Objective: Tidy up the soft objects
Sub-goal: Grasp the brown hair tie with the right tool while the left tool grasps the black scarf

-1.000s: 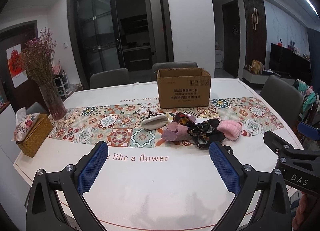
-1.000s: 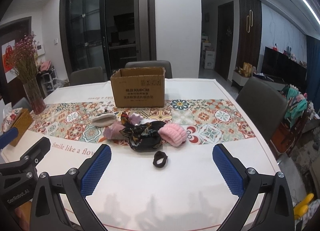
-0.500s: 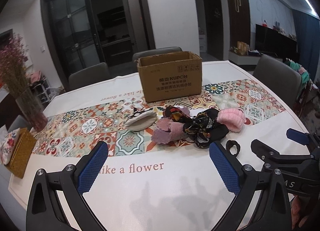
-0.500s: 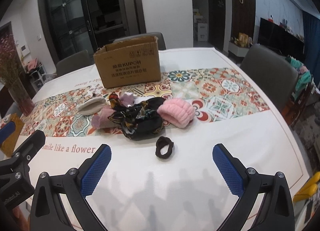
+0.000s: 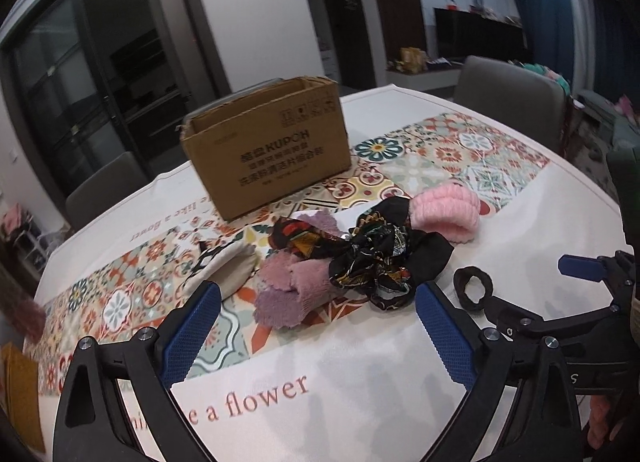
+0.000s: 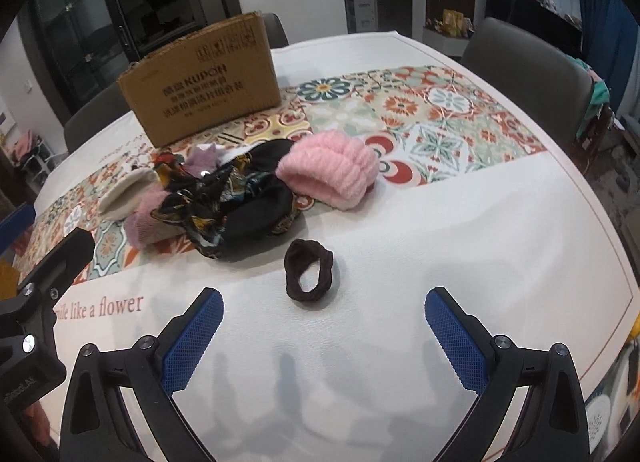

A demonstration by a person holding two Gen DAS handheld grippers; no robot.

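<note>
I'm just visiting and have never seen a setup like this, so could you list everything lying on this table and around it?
Cardboard box: one, brown, open top, at the back of the table.
Fluffy band: one, pink, right end of the pile.
Patterned scarf: one, black with a print, middle of the pile.
Plush cloth: one, mauve, left of the scarf.
Soft pouch: one, cream, left end of the pile.
Hair tie: one, dark brown, alone on the white cloth in front of the pile.
Tablecloth: one, white with a tiled band and lettering.
Chairs: grey, several around the table.
Left gripper: black with blue pads, open, facing the pile.
Right gripper: same, open, facing the hair tie.
</note>
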